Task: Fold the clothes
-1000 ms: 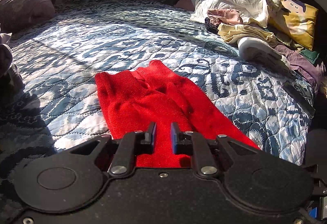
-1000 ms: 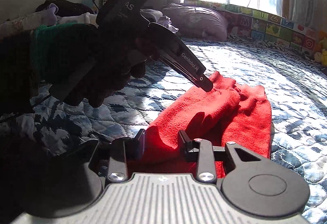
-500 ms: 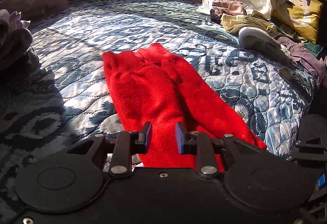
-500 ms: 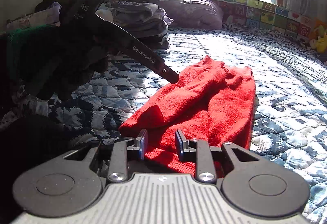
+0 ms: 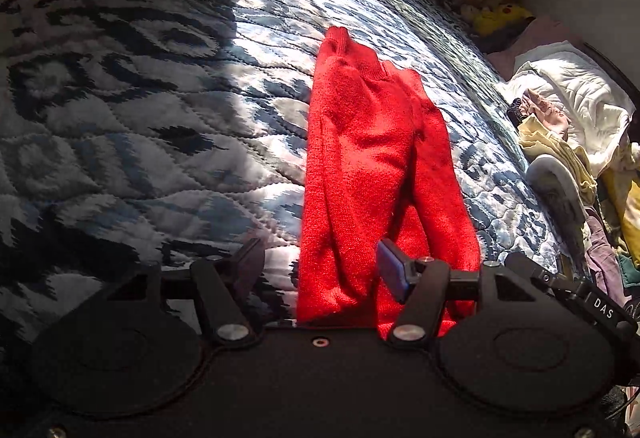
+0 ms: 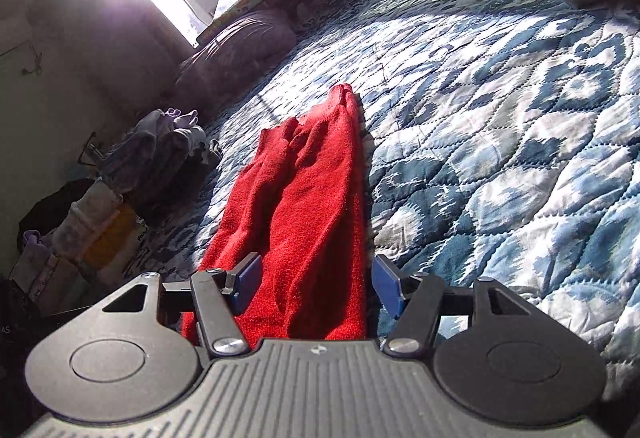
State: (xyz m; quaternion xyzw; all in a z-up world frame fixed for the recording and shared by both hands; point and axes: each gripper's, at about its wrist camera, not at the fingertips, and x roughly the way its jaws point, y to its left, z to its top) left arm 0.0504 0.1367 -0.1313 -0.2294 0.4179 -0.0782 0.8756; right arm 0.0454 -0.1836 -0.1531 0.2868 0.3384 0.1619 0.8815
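Red sweater (image 5: 372, 166) on quilt (image 5: 160, 118), left gripper (image 5: 320, 262) and right gripper (image 6: 316, 278) both released

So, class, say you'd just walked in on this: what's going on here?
A person is folding clothes on a bed with a handheld gripper in each hand. A red knitted garment lies in a long, narrow strip on the blue patterned quilt. Both the left gripper and right gripper are open at its near end, gripping nothing. More clothes are heaped at the bed's edge.
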